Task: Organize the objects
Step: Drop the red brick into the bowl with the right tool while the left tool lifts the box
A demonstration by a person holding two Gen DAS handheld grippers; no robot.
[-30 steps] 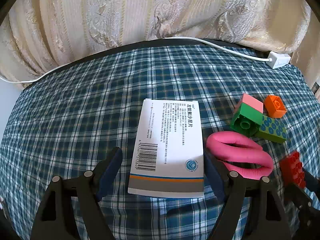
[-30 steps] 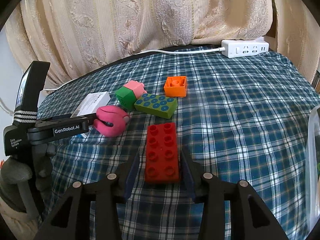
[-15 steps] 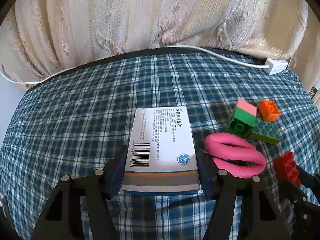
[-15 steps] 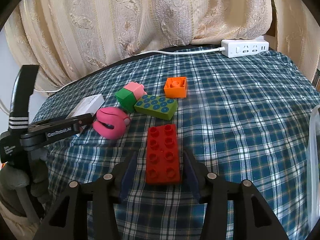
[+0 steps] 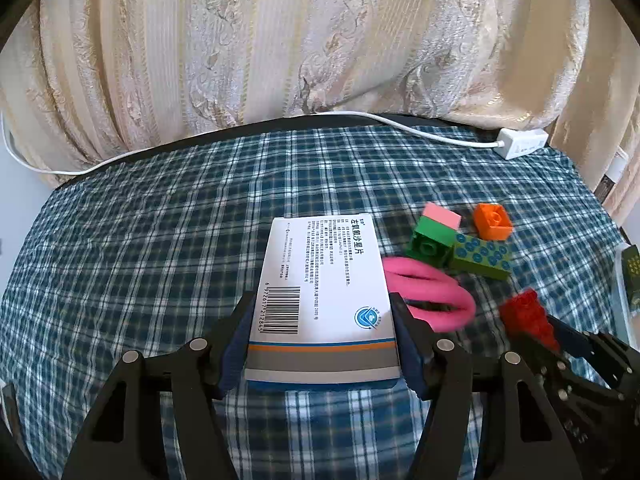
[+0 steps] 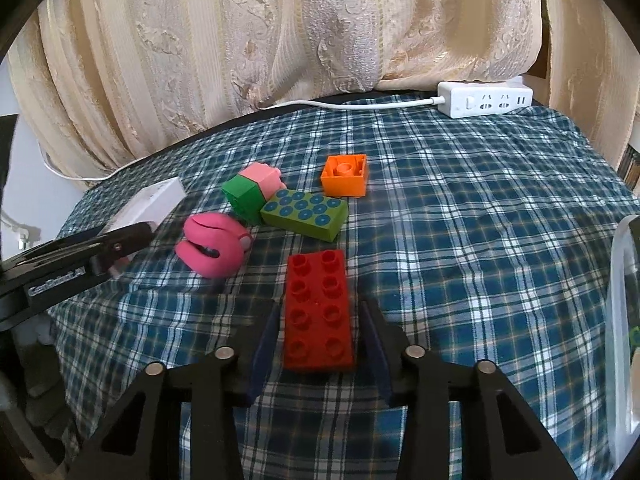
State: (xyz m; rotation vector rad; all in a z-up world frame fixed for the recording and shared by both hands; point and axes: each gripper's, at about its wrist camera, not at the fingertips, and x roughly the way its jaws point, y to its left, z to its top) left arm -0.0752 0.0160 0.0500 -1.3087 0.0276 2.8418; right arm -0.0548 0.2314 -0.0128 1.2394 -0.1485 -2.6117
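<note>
My left gripper [image 5: 322, 312] is shut on a white medicine box [image 5: 324, 292], its pads pressed against both long sides, holding it over the plaid cloth. My right gripper [image 6: 319, 322] is around a red brick [image 6: 318, 312]; its pads stand beside the brick with small gaps, so it is open. The red brick also shows in the left wrist view [image 5: 526, 318]. A pink loop-shaped toy [image 6: 214, 248] lies left of the red brick. A green and pink block [image 6: 250, 190], a green spotted brick [image 6: 304, 214] and an orange brick [image 6: 346, 174] lie behind.
A white power strip [image 6: 486, 98] with its cable lies at the table's far edge by the cream curtain [image 6: 280, 28]. A clear plastic container's rim [image 6: 618, 320] stands at the right edge. The plaid cloth [image 6: 480, 240] covers the table.
My left gripper closed in on the medicine box and took hold of it, raising it a little. My right gripper moved slightly forward around the red brick.
</note>
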